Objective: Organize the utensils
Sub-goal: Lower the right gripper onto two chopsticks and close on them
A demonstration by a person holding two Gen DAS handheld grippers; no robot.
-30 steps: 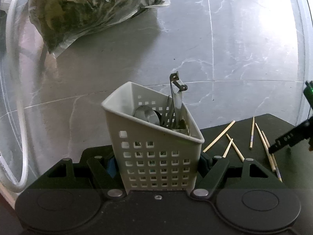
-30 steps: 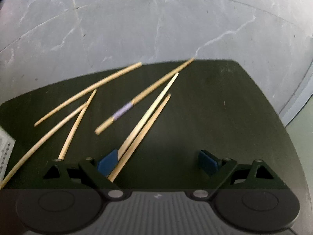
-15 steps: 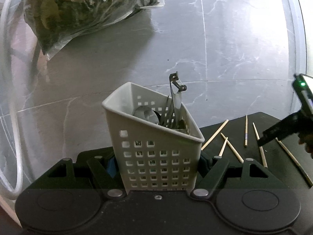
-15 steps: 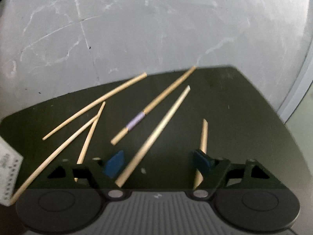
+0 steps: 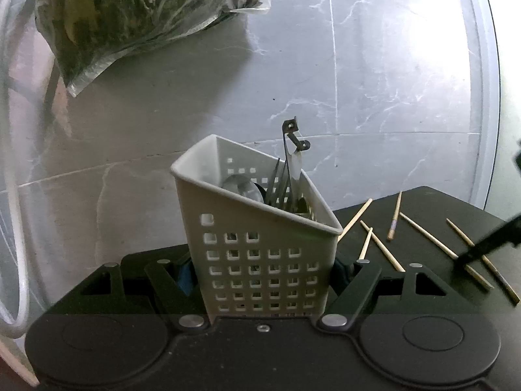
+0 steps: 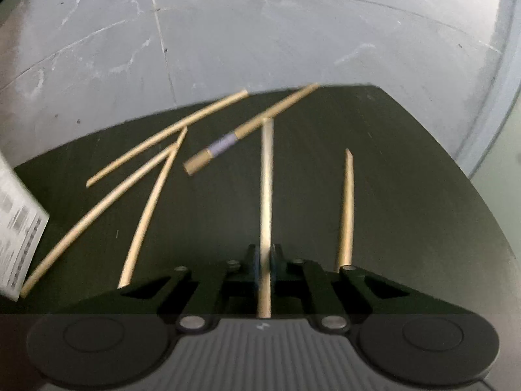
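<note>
My left gripper (image 5: 263, 270) is shut on a white perforated basket (image 5: 260, 244), which stands upright between its pads. Metal utensils (image 5: 291, 163) and a spoon (image 5: 241, 187) stick up inside it. Several wooden chopsticks (image 5: 381, 244) lie scattered on the black table (image 5: 433, 202) to the right. My right gripper (image 6: 265, 257) points down at the table; its jaws are closing, and the pads press on one chopstick (image 6: 267, 179) that runs straight ahead between them. Another chopstick (image 6: 346, 208) lies just right of it, and one with a purple band (image 6: 224, 145) just left.
A clear plastic bag of dark greens (image 5: 130, 16) lies on the grey marble floor (image 5: 358, 81) beyond the table. A white hose (image 5: 13, 195) curves along the left. The basket's corner (image 6: 19, 228) shows at the left of the right wrist view. The table's far edge (image 6: 358, 86) is close behind the chopsticks.
The right gripper's jaws went from wide apart to closed on one chopstick, which now points straight ahead. Its neighbour was pushed off to the right. The left gripper kept hold of the basket.
</note>
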